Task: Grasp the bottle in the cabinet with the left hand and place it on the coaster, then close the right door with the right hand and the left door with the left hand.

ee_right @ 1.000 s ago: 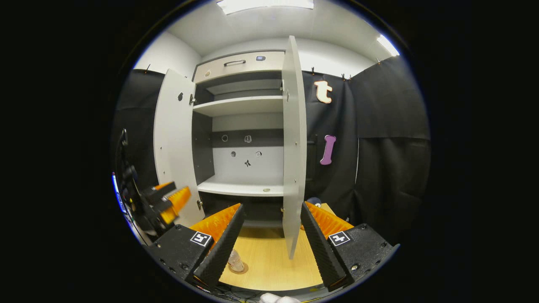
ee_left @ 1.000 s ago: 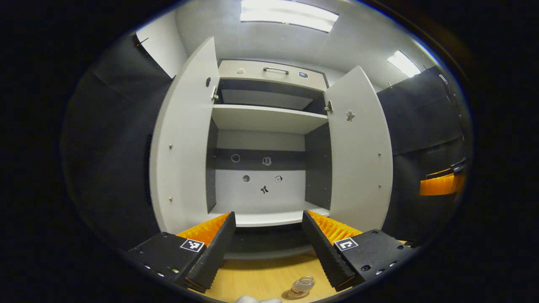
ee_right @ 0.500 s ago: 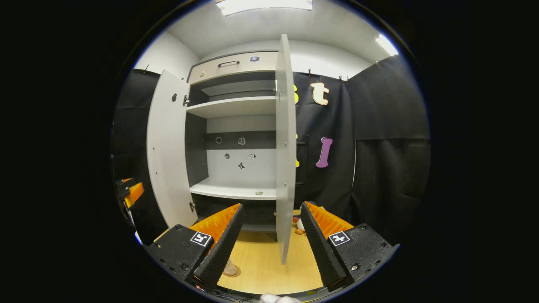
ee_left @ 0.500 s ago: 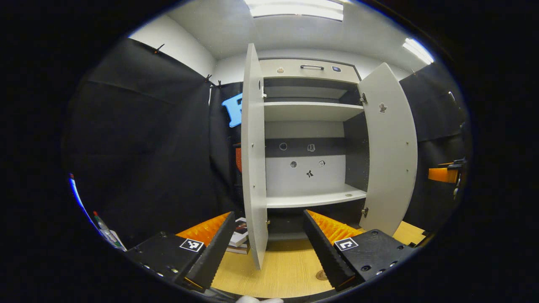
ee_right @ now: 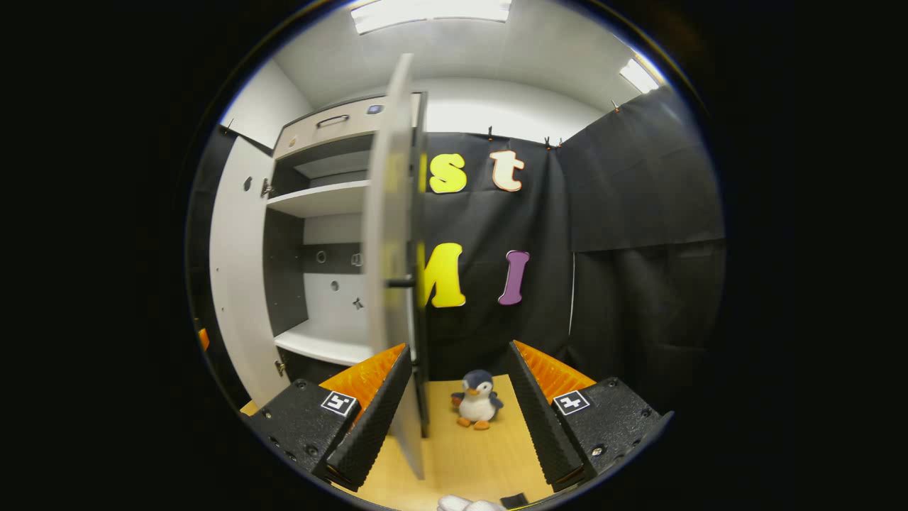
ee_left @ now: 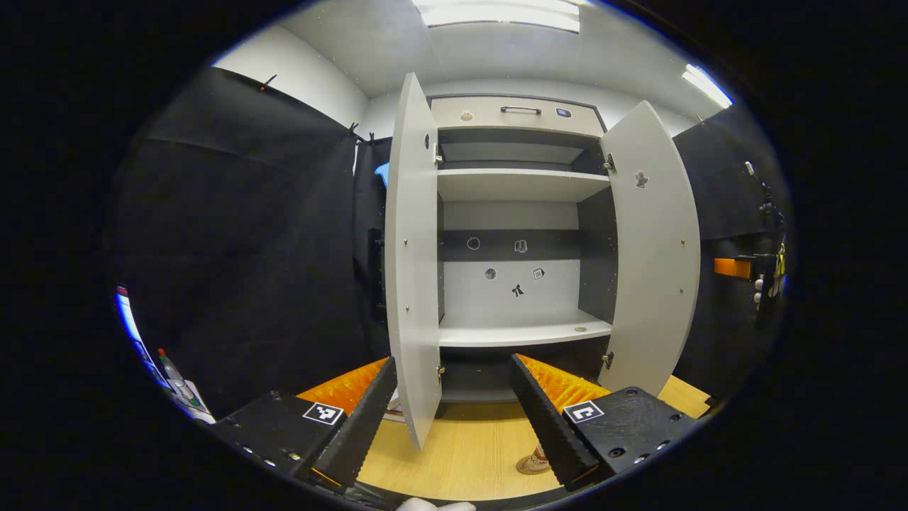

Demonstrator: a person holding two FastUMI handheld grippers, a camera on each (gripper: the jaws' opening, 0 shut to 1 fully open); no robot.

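Partly hidden behind the left gripper's right finger, the bottle stood on the coaster at the near part of the bench; just its lower part and the coaster's rim could be made out. The left gripper's fingers were spread wide and held nothing. Its view looked straight into the cabinet, whose shelves were bare apart from a small round thing on the lower shelf, too small to identify. The left door stood open, its lower edge hanging over the bench between the fingers, and the right door stood open as well. At the far right of that view a hand with the other gripper was cut off by the rim.

The right gripper's fingers were likewise wide apart and empty. Its view caught the right door nearly edge-on, blurred, just beside its left finger. Beyond lay open bench, with a toy penguin near the back edge by the cloth wall. The left door showed farther off, open.
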